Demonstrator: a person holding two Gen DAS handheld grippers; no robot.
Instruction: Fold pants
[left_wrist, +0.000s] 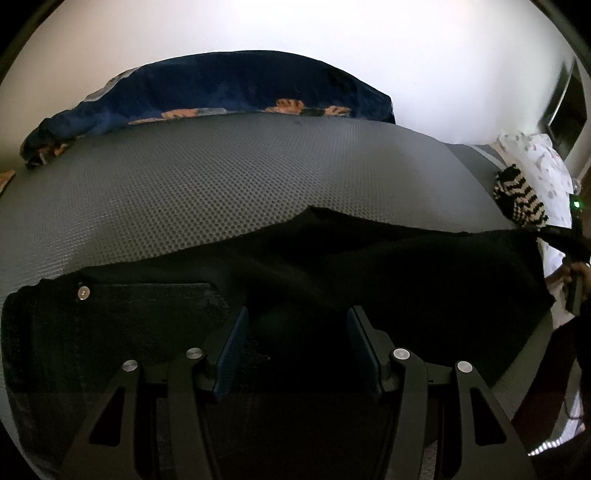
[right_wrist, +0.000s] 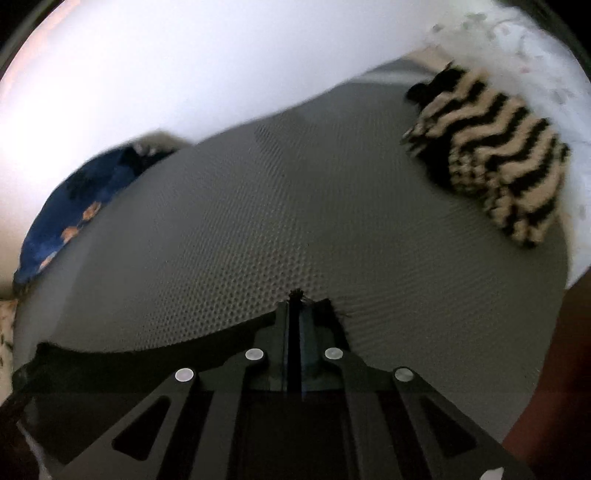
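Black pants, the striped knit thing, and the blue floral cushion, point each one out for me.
black pants (left_wrist: 369, 266): left wrist view, on the flat middle of the cloth.
striped knit thing (right_wrist: 491, 155): right wrist view, on its wavy-striped top.
blue floral cushion (left_wrist: 229, 88): left wrist view, on its dark blue face.

Grey honeycomb-textured mat (left_wrist: 229, 177), dark blue floral-print cushion (left_wrist: 229, 88) along its far edge, black-and-cream zigzag knitted item (right_wrist: 491, 162) beside white patterned fabric (left_wrist: 543, 162), plain white wall (left_wrist: 295, 26) behind
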